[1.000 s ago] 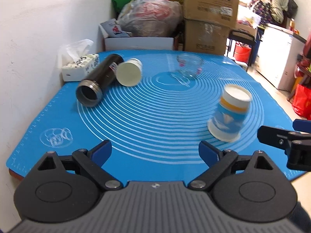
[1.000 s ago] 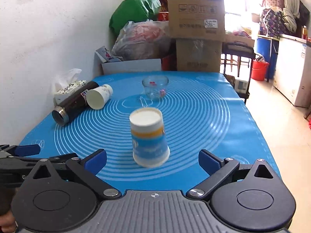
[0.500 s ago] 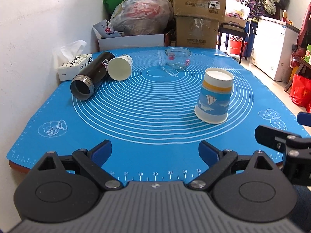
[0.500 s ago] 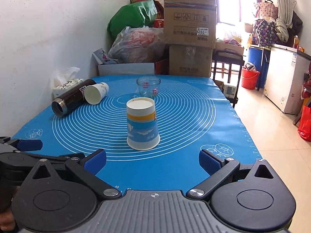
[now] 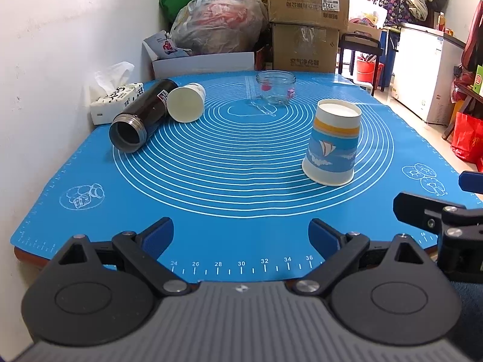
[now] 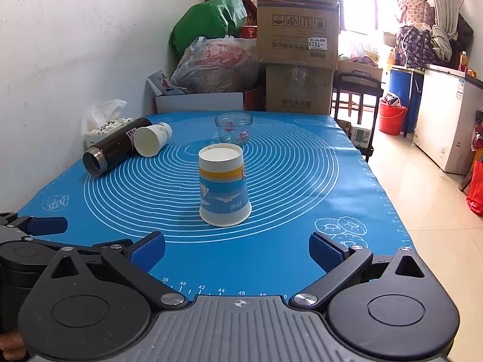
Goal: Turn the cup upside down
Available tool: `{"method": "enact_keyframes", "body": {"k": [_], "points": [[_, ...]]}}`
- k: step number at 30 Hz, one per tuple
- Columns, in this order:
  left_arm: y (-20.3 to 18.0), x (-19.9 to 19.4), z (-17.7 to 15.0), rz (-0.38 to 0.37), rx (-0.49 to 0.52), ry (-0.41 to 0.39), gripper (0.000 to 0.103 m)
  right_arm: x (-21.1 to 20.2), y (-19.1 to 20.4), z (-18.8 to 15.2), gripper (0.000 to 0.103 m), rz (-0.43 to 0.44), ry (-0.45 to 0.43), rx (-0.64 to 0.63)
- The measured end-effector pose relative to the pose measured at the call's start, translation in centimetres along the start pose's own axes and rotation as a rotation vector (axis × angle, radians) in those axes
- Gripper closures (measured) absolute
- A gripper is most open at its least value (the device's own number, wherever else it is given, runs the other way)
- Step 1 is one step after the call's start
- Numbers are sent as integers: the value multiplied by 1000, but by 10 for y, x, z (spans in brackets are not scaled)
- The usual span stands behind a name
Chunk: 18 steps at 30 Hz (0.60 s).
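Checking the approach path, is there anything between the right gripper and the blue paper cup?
Nothing but bare blue mat lies between the right gripper and the upside-down paper cup, as the right wrist view shows.

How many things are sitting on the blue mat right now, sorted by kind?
Paper cups: 2, one upside down, one on its side
Glass jar: 1
Black flask: 1, on its side
Tissue box: 1, at the mat's edge by the wall
Total: 5

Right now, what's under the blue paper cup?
The paper cup stands rim-down on the blue mat, white base up. Whether anything sits beneath it is hidden by its wall.
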<state>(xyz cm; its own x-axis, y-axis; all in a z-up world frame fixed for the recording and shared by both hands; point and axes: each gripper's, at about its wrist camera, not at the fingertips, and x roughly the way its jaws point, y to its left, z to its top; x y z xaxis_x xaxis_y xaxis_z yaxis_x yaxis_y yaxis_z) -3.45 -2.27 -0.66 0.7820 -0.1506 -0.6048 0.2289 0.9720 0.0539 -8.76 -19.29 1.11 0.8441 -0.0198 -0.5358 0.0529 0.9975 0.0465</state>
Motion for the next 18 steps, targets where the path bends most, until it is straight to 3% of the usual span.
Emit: {"method": "enact_keyframes", "body": {"k": [18], "points": [[-1, 2, 0, 1, 0, 6, 8, 3, -1, -1, 0, -1, 6, 7]]}}
